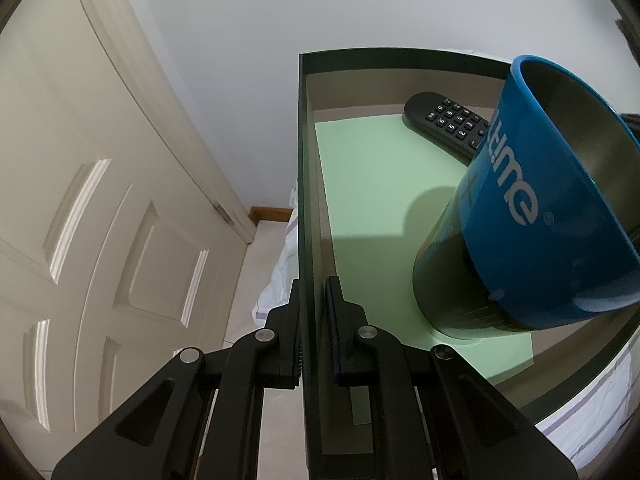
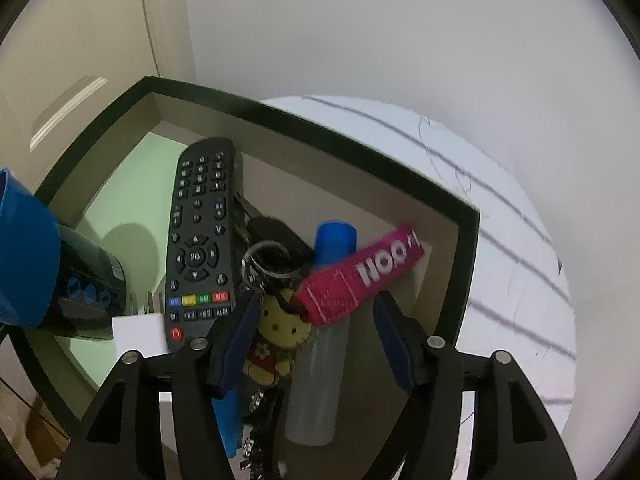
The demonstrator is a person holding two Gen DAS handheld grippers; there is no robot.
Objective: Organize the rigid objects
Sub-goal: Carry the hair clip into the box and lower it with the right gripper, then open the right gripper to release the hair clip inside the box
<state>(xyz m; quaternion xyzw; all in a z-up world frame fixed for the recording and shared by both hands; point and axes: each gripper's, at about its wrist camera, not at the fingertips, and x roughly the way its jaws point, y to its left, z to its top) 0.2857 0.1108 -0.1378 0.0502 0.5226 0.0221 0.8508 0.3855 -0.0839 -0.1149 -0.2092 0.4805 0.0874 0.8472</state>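
A dark-rimmed box (image 1: 400,58) with a green liner (image 1: 372,184) holds the objects. My left gripper (image 1: 314,320) is shut on the box's left wall, one finger outside and one inside. A blue mug (image 1: 540,220) leans tilted on a dark cylindrical container (image 1: 448,280), with a black remote (image 1: 444,120) behind them. In the right wrist view my right gripper (image 2: 316,304) stands open over a key ring (image 2: 266,256) with a yellow doll charm (image 2: 280,328) and a pink strap (image 2: 360,276). These lie between the fingers, untouched by the pads. A grey tube (image 2: 320,380) with a blue cap lies beneath them.
In the right wrist view the remote (image 2: 200,240) lies left of the keys, next to a white charger plug (image 2: 138,334) and the mug (image 2: 24,264). White striped bedding (image 2: 500,220) lies beyond the box rim (image 2: 360,140). A cream panelled door (image 1: 100,200) stands at left.
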